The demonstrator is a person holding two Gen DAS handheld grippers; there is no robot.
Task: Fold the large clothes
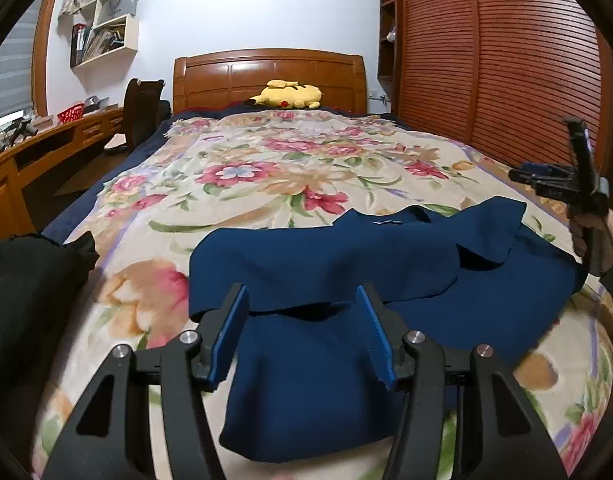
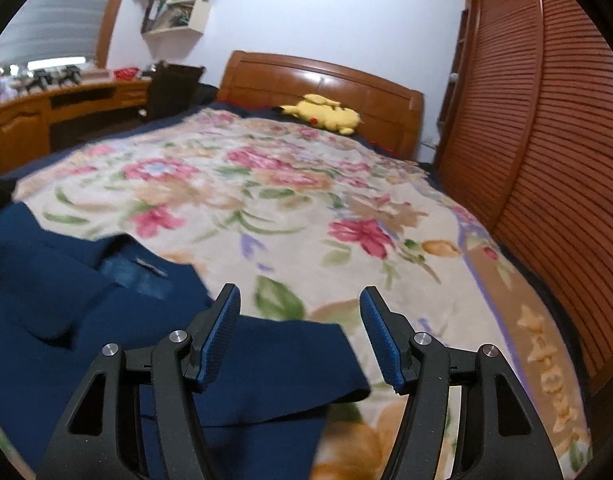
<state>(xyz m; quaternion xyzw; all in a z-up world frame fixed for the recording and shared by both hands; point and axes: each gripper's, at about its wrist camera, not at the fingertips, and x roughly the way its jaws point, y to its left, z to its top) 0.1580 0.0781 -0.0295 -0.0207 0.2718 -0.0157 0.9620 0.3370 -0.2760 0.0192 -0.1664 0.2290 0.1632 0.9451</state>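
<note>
Clearly the navy garment (image 1: pixel 326 264) looks soft and floppy, best pinched at its hem corners, while both grippers (image 1: pixel 302 300) (image 2: pixel 300 300) gape empty.

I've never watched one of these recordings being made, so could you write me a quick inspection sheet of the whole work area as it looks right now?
Surface: bed with a floral blanket, lying mostly flat.
Job's things: navy garment spread at the near end, partly folded over itself, collar tag showing.
Clutter: dark bundle of cloth at the bed's left edge; yellow plush toy by the headboard.
Grippers: left tongs open above the garment, gripping nothing; right tongs open over the garment's right edge, gripping nothing.
Cables: nothing seen.
Surroundings: wooden headboard, louvred wardrobe doors on the right, desk and chair on the left, wall shelves above.
</note>
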